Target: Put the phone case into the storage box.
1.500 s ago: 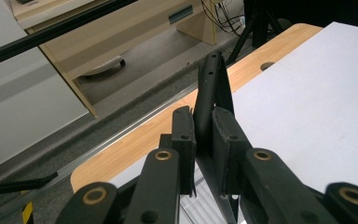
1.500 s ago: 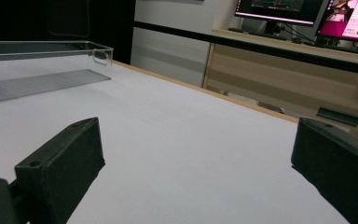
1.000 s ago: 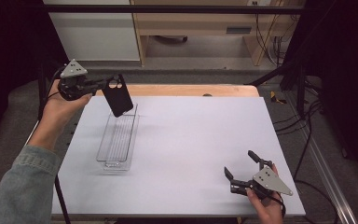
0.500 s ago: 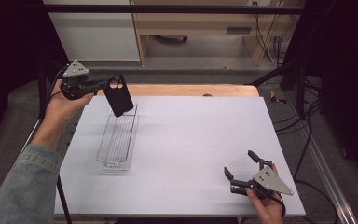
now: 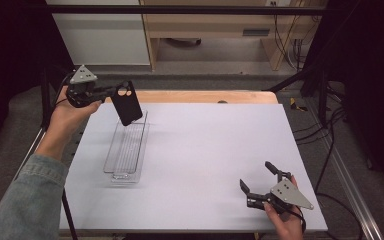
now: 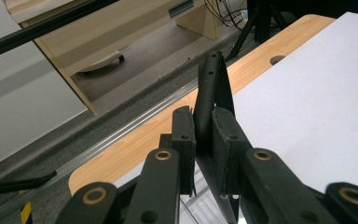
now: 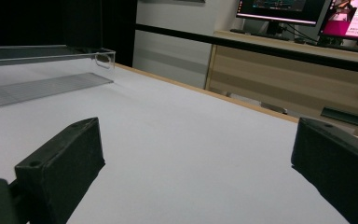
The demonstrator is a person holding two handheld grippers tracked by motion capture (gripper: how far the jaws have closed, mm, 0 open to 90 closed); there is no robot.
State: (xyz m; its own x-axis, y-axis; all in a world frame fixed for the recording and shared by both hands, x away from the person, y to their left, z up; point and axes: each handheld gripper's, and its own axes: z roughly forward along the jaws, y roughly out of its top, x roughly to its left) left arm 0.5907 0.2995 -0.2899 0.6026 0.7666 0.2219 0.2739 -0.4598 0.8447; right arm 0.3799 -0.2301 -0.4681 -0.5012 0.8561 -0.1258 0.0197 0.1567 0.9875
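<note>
A flat black phone case (image 5: 127, 103), a thin rounded rectangle with camera holes near its upper end, is clamped by its edge between the two black jaws of the left gripper (image 5: 111, 92). The case hangs tilted just above the far end of a clear plastic tray (image 5: 126, 150), which is long, narrow and ribbed on the bottom. The tray lies on the matte white table (image 5: 215, 145). Well apart from the tray, at the near right corner, the right gripper (image 5: 259, 182) rests low with its jaws wide apart, holding nothing
</note>
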